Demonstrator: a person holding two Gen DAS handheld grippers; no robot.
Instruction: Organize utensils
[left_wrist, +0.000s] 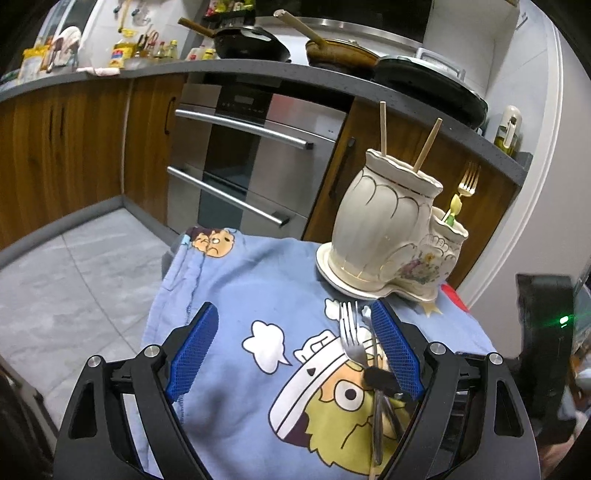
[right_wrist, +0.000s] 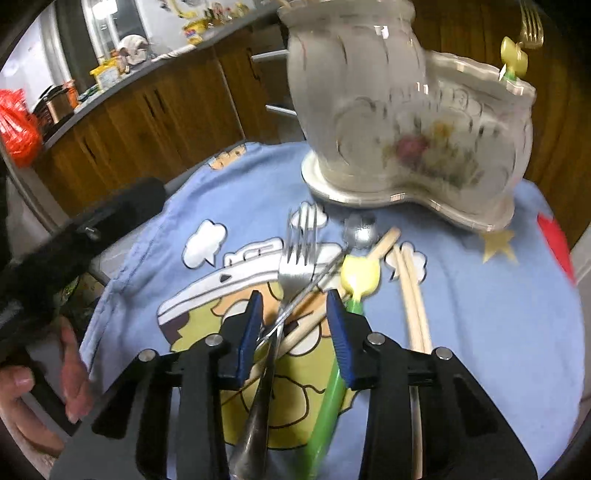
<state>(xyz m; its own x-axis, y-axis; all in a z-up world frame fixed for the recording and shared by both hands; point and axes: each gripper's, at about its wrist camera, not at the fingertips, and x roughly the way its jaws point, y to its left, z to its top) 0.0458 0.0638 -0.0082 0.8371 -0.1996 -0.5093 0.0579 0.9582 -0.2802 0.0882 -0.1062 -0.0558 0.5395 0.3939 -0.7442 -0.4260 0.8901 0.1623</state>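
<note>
A steel fork (right_wrist: 298, 258) lies on the blue cartoon cloth (right_wrist: 480, 314), crossed by a small spoon (right_wrist: 360, 229) and a wooden chopstick (right_wrist: 384, 240). Beside them lie a yellow-headed, green-handled utensil (right_wrist: 360, 275) and a pair of chopsticks (right_wrist: 413, 295). My right gripper (right_wrist: 293, 297) hovers low over the pile, jaws partly closed. The fork's handle runs between its blue pads (right_wrist: 341, 332), which do not press on it. My left gripper (left_wrist: 293, 308) stands wide open over the cloth, the fork (left_wrist: 351, 339) near its right pad. The cream ceramic holder (left_wrist: 384, 229) holds two chopsticks (left_wrist: 383, 127) and a gold fork (left_wrist: 468, 181).
The cloth-covered stand ends at the left and front, with grey floor (left_wrist: 74, 280) below. Wooden cabinets (left_wrist: 74, 147) and a steel oven (left_wrist: 251, 162) stand behind. A hand (right_wrist: 74, 373) grips the left gripper's body (right_wrist: 74, 240) at the left of the right wrist view.
</note>
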